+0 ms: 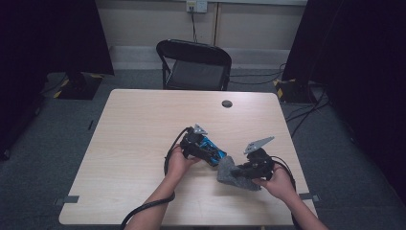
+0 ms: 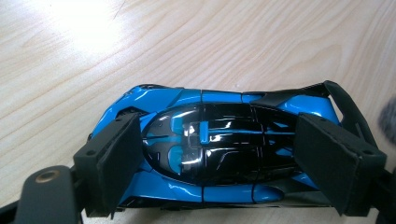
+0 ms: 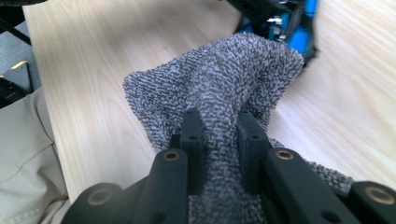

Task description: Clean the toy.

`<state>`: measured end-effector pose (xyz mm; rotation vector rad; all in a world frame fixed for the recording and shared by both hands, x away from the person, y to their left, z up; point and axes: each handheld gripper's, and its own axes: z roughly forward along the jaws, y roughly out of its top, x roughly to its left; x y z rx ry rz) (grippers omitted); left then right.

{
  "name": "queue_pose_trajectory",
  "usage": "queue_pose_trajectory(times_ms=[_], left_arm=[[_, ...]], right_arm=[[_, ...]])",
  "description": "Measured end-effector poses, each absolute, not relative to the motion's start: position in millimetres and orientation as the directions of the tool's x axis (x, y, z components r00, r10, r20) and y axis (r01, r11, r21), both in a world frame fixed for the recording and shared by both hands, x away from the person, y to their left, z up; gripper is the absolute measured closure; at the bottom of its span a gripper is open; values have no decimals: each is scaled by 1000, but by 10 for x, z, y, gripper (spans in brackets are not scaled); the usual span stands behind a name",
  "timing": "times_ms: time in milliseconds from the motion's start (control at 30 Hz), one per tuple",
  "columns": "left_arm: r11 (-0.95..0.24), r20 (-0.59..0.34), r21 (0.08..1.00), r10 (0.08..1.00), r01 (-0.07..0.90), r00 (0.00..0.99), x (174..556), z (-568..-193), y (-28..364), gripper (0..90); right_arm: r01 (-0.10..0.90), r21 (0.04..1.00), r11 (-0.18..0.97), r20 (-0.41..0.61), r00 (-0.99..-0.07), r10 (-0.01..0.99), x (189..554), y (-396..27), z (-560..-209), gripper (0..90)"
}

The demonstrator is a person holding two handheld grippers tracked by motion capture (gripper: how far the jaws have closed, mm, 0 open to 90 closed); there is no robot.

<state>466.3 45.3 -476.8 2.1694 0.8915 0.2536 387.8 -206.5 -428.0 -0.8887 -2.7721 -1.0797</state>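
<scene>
On the bench (image 1: pixel 143 143), the left claw (image 1: pixel 207 152) clamps a blue and black toy car (image 2: pixel 219 144) by its nose and tail, its pads pressed against both ends. At about four o'clock from the car, just beside it, the right claw (image 1: pixel 238 171) pinches a bunched fold of grey cloth (image 3: pixel 219 88), whose far end reaches the car's tail.

Blue-black toy car (image 2: pixel 210 154) beside bunched grey cloth (image 3: pixel 219 88).
</scene>
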Motion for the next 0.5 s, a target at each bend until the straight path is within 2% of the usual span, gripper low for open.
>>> queue_pose_trajectory(times_ms=[500], left_arm=[[-464, -98, 720, 668, 516, 738, 4661, -4771, 457, 159]], right_arm=[[600, 610, 517, 200, -748, 633, 4114, -2452, -4299, 766]])
